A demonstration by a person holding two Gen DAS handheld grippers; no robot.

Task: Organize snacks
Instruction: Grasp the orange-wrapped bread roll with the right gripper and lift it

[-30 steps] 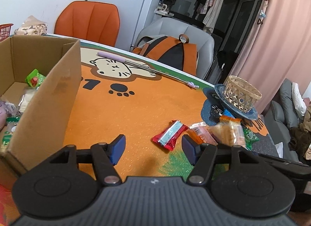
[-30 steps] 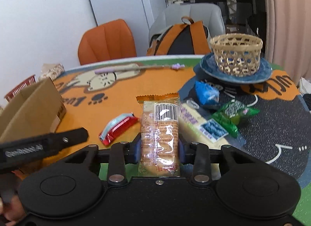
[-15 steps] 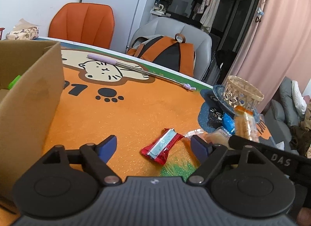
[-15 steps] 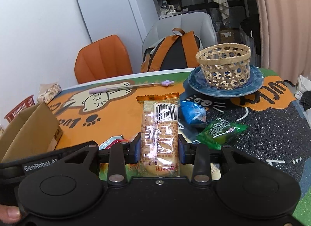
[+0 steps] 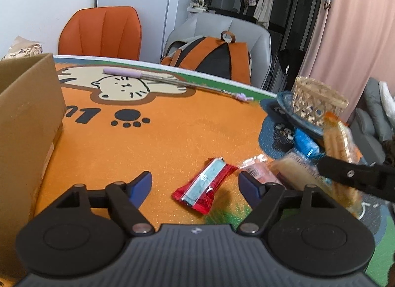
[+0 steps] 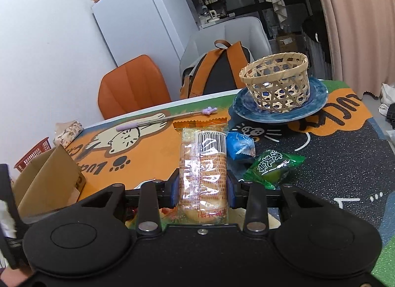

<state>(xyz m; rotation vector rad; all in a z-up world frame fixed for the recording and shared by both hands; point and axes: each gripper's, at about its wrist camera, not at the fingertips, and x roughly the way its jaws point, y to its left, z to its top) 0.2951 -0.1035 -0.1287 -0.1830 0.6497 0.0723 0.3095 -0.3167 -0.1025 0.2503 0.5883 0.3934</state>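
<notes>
The left gripper (image 5: 195,184) points down at a slant, its blue-padded jaws spread wide with nothing pressed between them; they have just been closing a little. The right gripper (image 6: 202,185) also tilts downward, its jaws clamped tight on a long biscuit packet (image 6: 203,163) that stands upright between the pads.

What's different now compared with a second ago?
The left tool has moved closer over the red snack, its jaws just closing slightly, nothing gripped. The right tool has lifted the biscuit pack clear of the table. The basket and green packet stayed put.
</notes>
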